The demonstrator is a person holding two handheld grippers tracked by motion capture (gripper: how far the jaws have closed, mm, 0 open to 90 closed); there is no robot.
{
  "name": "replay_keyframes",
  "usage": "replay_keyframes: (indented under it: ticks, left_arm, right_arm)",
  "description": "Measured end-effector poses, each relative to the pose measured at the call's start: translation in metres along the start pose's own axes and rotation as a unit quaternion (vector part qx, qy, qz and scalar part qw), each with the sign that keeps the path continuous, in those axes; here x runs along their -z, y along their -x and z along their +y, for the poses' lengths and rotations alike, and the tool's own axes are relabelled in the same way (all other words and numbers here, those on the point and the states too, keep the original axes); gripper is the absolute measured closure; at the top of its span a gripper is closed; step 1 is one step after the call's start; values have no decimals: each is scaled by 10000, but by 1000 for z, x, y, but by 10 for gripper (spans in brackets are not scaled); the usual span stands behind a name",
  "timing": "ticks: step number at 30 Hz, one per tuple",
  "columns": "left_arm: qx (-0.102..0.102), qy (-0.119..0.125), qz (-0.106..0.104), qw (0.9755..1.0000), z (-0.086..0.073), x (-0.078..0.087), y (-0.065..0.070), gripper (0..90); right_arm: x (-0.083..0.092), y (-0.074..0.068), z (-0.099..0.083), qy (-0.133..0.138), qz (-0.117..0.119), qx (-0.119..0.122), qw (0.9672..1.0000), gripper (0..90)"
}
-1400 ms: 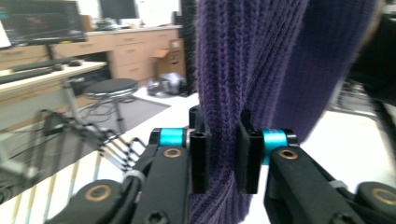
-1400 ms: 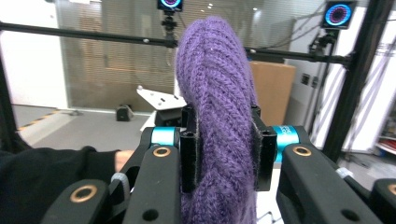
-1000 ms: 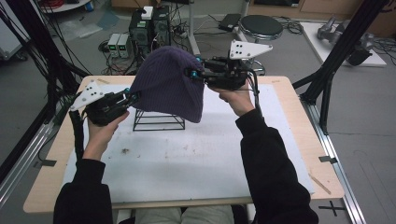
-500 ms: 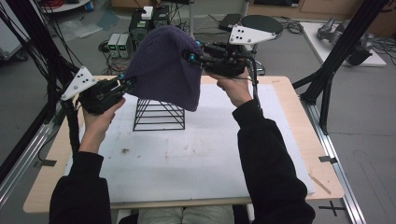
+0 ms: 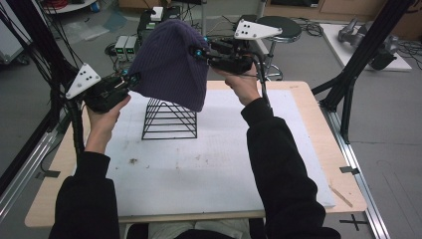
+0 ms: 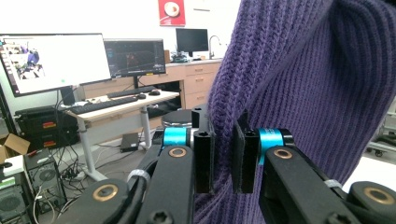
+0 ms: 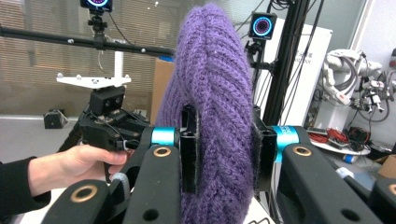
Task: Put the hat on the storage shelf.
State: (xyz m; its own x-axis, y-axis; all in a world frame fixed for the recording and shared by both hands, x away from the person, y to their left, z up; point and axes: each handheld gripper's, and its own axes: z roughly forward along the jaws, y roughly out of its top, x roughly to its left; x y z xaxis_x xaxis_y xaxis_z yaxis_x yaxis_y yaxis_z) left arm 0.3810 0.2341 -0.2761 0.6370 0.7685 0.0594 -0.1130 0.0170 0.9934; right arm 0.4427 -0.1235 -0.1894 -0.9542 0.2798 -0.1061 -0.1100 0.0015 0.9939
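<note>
On the left, the person's left gripper (image 5: 130,79) pinches the left edge of a purple knit hat (image 5: 171,64). From the left gripper's own view, its black jaws are clamped tight on a fold of the hat (image 6: 299,84), with wool squeezed between them.

In the middle, the hat hangs up in the air between the two hands. It is just above a black wire stand (image 5: 169,119), which sits on a white mat (image 5: 199,169) on the wooden table (image 5: 308,99). I cannot tell if the hat's bottom edge touches the stand.

On the right, the right gripper (image 5: 198,54) grips the hat's right side. In its own view, the jaws press on a thick fold of the hat (image 7: 219,93).
</note>
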Motion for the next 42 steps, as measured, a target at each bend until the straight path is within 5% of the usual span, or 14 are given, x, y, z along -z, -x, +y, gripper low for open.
replay_keyframes:
  ticks: [9, 18, 42]
  left_arm:
    - [160, 14, -147, 9998, -18, 0, -3, 812]
    - [326, -203, -29, 9993, -50, 7, -7, 812]
    - [669, -555, 133, 9961, -93, 22, -10, 810]
  right_arm:
    - [-5, 14, -15, -171, 123, -103, 9997, 706]
    - [-20, 9, -29, -631, 197, 9, 9978, 706]
    - [-48, 1, -50, -1339, 324, -77, 9904, 701]
